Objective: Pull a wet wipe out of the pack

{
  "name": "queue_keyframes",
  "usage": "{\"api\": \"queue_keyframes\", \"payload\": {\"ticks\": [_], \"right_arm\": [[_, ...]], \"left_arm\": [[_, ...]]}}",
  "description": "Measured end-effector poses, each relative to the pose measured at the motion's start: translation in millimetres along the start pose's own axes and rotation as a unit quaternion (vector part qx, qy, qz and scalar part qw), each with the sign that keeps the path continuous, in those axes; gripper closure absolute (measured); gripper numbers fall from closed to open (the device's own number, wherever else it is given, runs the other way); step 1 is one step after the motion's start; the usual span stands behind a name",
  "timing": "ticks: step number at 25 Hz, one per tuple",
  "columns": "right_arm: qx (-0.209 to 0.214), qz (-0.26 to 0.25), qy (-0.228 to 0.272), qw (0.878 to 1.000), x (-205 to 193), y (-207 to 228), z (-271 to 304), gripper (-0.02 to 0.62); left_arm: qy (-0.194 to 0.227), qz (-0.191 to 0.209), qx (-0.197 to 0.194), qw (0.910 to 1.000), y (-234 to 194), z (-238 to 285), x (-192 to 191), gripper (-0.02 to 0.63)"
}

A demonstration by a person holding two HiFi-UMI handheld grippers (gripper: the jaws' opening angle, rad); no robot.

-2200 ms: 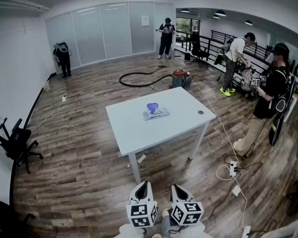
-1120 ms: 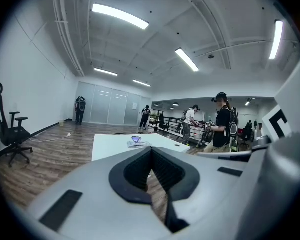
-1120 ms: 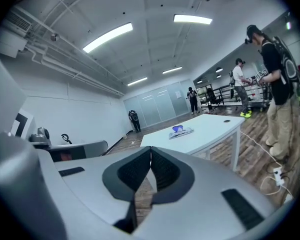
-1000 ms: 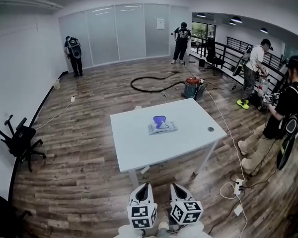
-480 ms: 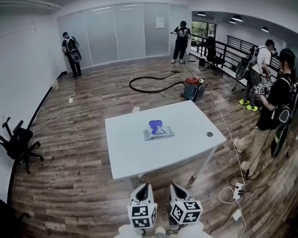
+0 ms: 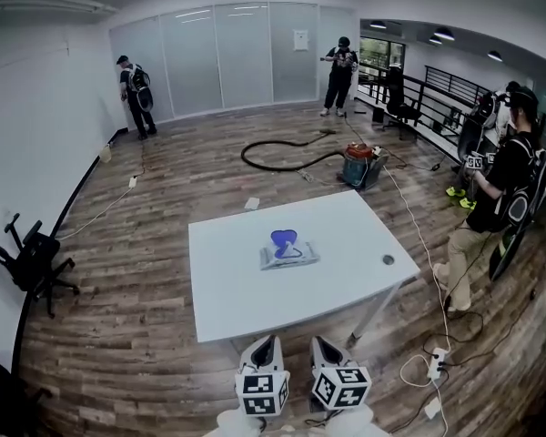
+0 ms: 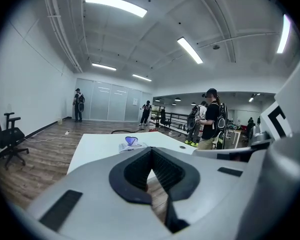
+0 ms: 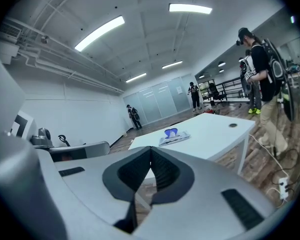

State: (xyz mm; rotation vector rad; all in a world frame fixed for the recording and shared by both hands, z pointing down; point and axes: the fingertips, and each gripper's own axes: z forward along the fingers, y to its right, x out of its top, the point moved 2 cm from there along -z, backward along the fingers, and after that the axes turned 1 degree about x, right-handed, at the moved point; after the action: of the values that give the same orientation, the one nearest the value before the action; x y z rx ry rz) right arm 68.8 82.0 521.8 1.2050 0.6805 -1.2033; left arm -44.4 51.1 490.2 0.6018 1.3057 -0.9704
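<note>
Left tool and right tool are held low and side by side, short of the near edge of the table. Both have their jaws closed on nothing, which suggests an approach posture with the pack out of reach. The wet wipe pack lies near the table centre, a blue flap upright on top. Compared with the earlier frames, the table sits closer.

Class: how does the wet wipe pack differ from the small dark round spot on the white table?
The wet wipe pack is larger, pale and oblong; the round spot is small and dark. The pack has a blue wipe sticking up; the spot looks flat. The pack lies near the middle, the spot near the right edge. Both are on the white table.
</note>
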Motion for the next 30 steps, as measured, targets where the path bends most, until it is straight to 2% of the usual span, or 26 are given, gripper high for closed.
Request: {"api": "queue_keyframes", "payload": {"ticks": [6,12,18,25,30], "right_arm": [[-0.001,0.008,0.004,1.000,13,20,14,0.586],[-0.005,0.014,-0.010,1.000,5,27,20,0.586],[-0.002,0.021,-0.026,0.999,-6,28,23,0.586],[0.003,0.017,-0.024,1.000,-3,26,42,0.586],[-0.004,0.020,-0.023,1.000,3,36,54,0.586]], "left_arm": [[0.000,0.010,0.000,1.0000,8,25,9,0.607],[-0.011,0.014,0.000,0.9998,11,31,2,0.607],[-0.032,0.008,0.008,0.9994,3,30,-7,0.607],[-0.034,0.002,0.015,0.9993,-14,44,-11,0.607],[-0.027,0.002,0.003,0.9996,-15,62,-3,0.607]]}}
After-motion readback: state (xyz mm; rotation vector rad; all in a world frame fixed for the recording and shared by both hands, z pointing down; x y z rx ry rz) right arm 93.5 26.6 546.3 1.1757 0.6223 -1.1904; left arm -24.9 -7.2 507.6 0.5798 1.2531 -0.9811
